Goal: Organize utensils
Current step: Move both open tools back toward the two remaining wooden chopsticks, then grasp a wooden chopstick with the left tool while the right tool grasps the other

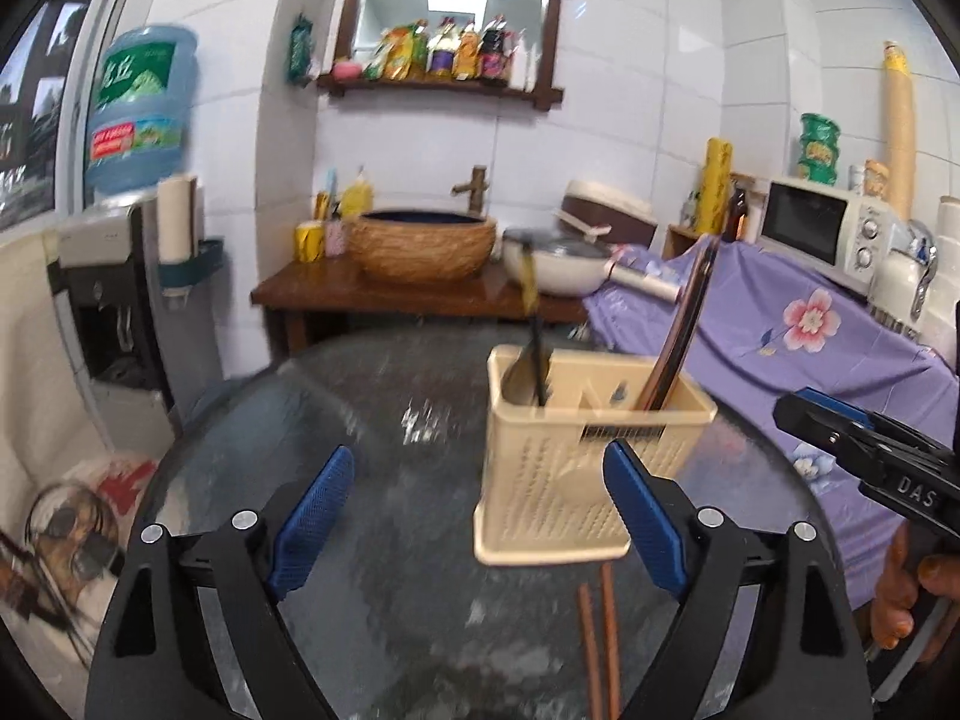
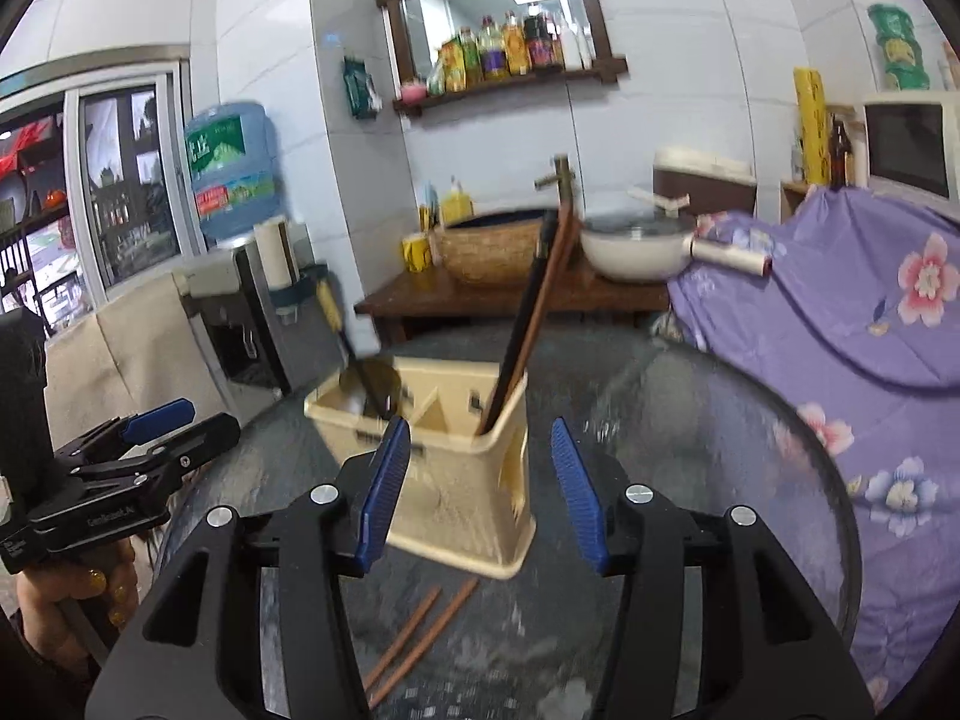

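upright, the beige caddy [image 2: 456,474] holds a spoon [image 2: 360,372] and chopsticks [image 2: 528,312]; both grippers' fingers [image 1: 312,516] gape empty.

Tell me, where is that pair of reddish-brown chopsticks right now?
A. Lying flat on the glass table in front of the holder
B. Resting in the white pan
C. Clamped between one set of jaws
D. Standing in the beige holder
A: the reddish-brown chopsticks lie flat on the glass table, just in front of the beige holder, and both sets of jaws are open and empty.
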The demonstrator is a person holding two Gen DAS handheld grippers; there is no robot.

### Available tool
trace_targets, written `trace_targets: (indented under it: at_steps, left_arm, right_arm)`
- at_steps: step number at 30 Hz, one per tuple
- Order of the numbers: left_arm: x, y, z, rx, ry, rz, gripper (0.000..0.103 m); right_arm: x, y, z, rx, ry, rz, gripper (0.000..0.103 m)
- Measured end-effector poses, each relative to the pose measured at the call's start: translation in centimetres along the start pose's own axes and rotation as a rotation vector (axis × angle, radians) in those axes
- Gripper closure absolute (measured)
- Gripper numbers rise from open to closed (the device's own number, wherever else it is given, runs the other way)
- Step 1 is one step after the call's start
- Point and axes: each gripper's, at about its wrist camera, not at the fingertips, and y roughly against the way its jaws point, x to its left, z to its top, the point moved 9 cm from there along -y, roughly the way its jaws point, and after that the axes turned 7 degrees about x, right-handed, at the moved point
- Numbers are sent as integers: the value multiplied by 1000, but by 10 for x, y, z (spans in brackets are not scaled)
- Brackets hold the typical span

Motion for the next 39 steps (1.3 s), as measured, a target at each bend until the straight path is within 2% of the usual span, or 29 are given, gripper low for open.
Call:
trace_targets:
  at_steps: [3,7,12,19,25,30,39]
  left_arm:
    - [9,-10,-37,88,39,1,20]
    - [16,-14,-71,141,35,51,20]
    - [31,-12,-97,186,57,75,20]
    - [45,-9,-111,212,75,95,20]
    - [37,-12,-115,226,55,81,20]
    - [31,-19,-121,254,49,59,20]
    - [19,-25,-125,279,27,40,20]
  right_arm:
    - [0,-24,-38,118,-16,-17,53]
    - [5,-59,-85,270,-26,-43,53]
    - [17,-85,-120,370,-38,-50,53]
    - [28,-101,-131,417,-3,-94,53]
    - [29,-112,-132,435,12,-122,61]
    - [34,-116,-131,437,54,-123,82]
    - [19,-103,-136,461,100,-67,91]
